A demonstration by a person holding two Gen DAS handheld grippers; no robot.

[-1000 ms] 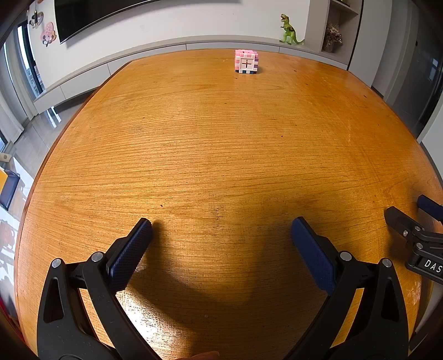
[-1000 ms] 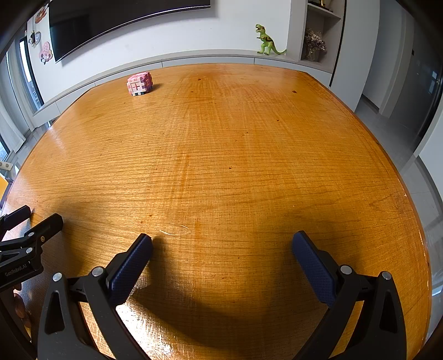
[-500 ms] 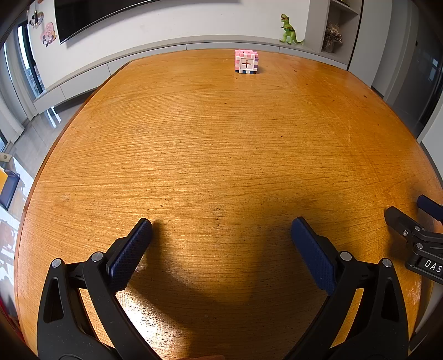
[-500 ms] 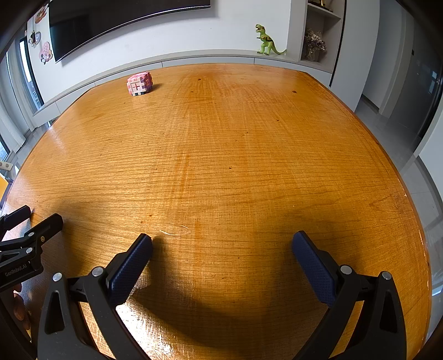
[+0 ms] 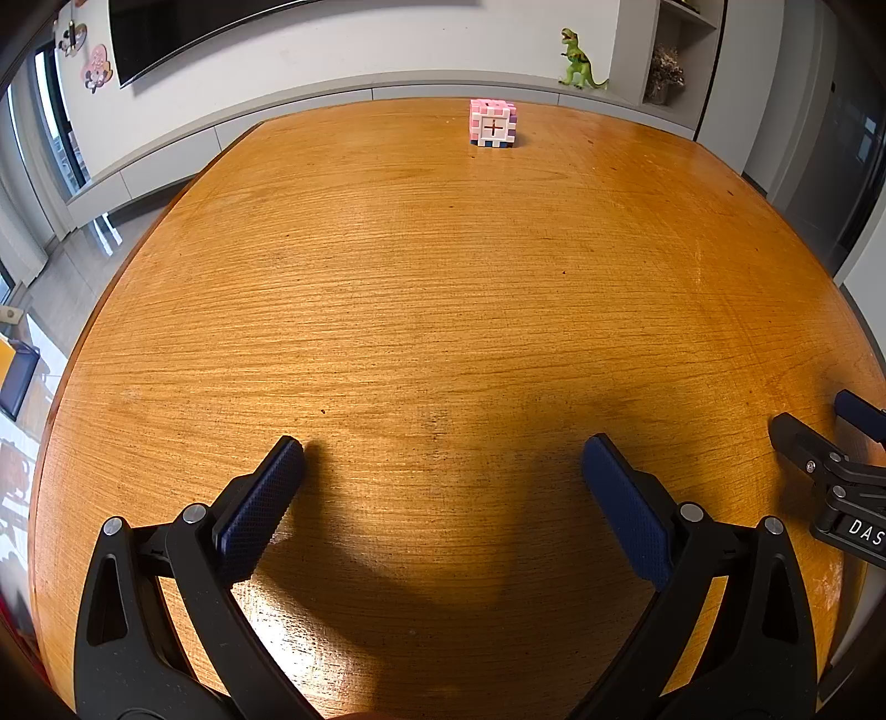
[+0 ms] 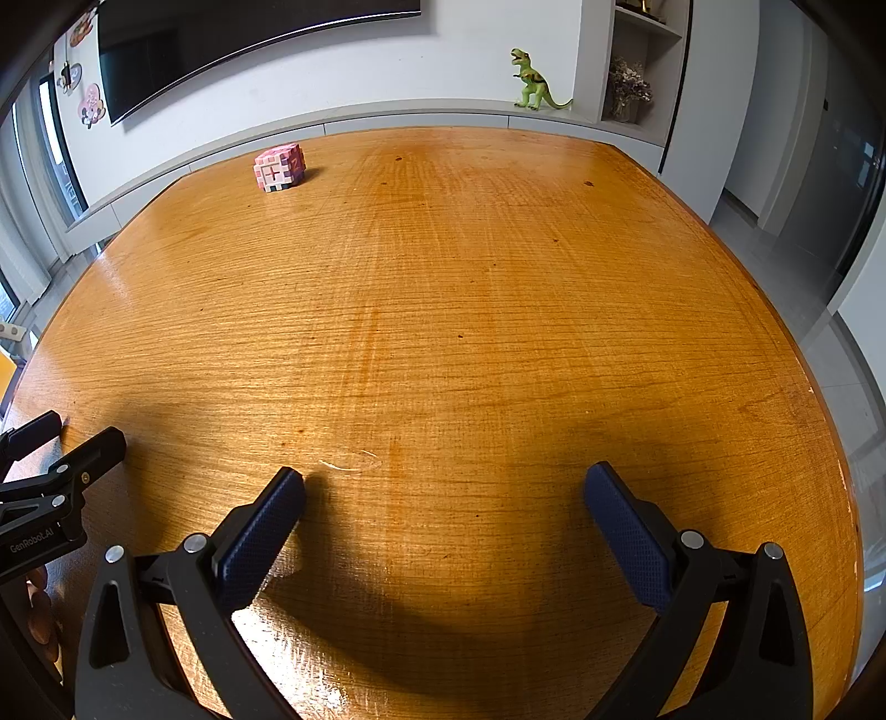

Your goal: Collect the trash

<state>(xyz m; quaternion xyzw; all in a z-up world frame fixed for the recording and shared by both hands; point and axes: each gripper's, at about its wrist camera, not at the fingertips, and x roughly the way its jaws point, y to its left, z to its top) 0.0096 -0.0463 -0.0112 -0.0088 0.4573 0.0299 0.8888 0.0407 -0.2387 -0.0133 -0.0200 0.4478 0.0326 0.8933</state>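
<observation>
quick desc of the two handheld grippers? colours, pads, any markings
Both match: black plastic frames with triangular cutouts and silver rivets, dark blue textured pads on the fingers. Left gripper side reads "GenRoboAI" in white; right gripper side shows white "DAS", cut off. No cables or sleeves visible.

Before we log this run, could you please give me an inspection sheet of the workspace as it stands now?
Surface: wooden table, glossy, a few small dark specks; a faint curved scratch near the right tool.
Job's things: no trash seen; no bin seen.
Clutter: pink-and-white block cube near the far edge, standing alone.
Grippers: left tool open, empty, low over the near side; right tool open, empty, beside it.
Cables: nothing seen.
Surroundings: green dinosaur toy on the ledge behind the table, dried flowers in a shelf niche, dark wall screen, stickers beside it.
</observation>
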